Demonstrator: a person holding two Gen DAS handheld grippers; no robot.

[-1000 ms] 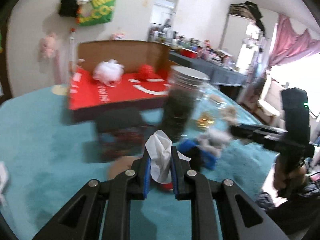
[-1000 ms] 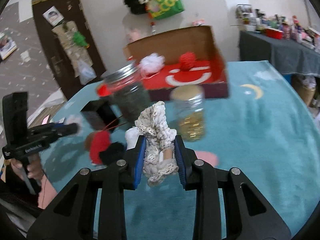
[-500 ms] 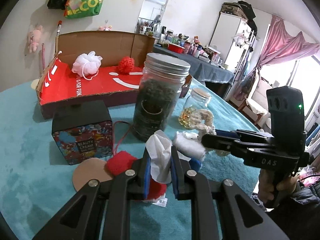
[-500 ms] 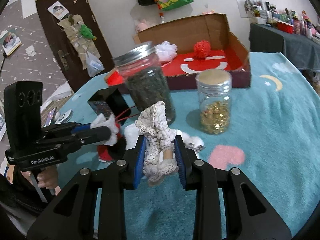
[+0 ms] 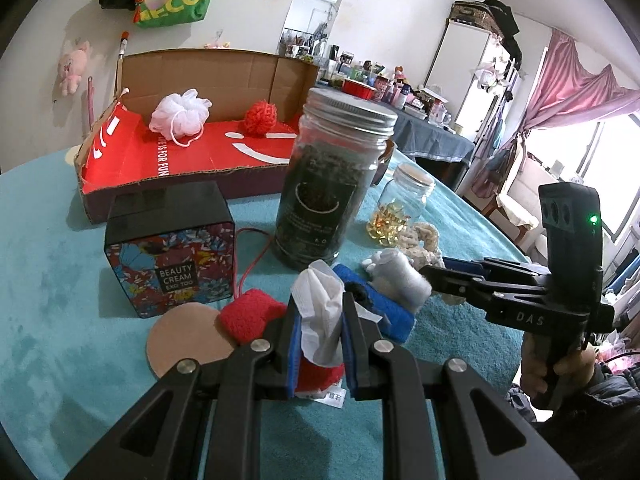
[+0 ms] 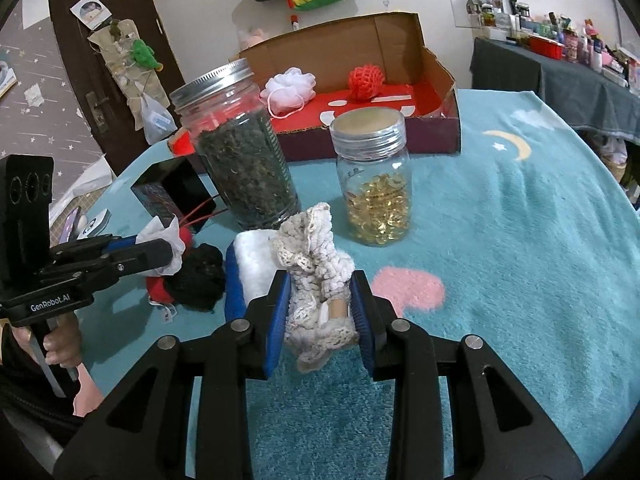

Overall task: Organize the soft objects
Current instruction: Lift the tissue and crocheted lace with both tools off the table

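Observation:
My left gripper (image 5: 320,322) is shut on a white tissue wad (image 5: 322,312), low over a red and black knit piece (image 5: 250,314). My right gripper (image 6: 320,312) is shut on a cream crocheted lace piece (image 6: 316,276), beside a blue-and-white sponge (image 6: 250,268). In the left wrist view the right gripper (image 5: 434,274) reaches in from the right over the sponge (image 5: 394,280). In the right wrist view the left gripper (image 6: 160,250) sits at left with the tissue. An open red cardboard box (image 5: 192,160) at the back holds a white mesh pouf (image 5: 180,114) and a red knit ball (image 5: 261,116).
A tall jar of dark leaves (image 5: 332,184), a small jar of yellow capsules (image 5: 400,208) and a black floral "Beauty Cream" box (image 5: 170,248) stand on the teal cloth (image 6: 520,248). A tan round disc (image 5: 186,338) lies near the left gripper. A cluttered dark table (image 6: 560,68) stands behind.
Both grippers have come down and forward toward the soft pile in front of the jars, and still hold the tissue and the lace piece. The view has gone from blurred to steady.

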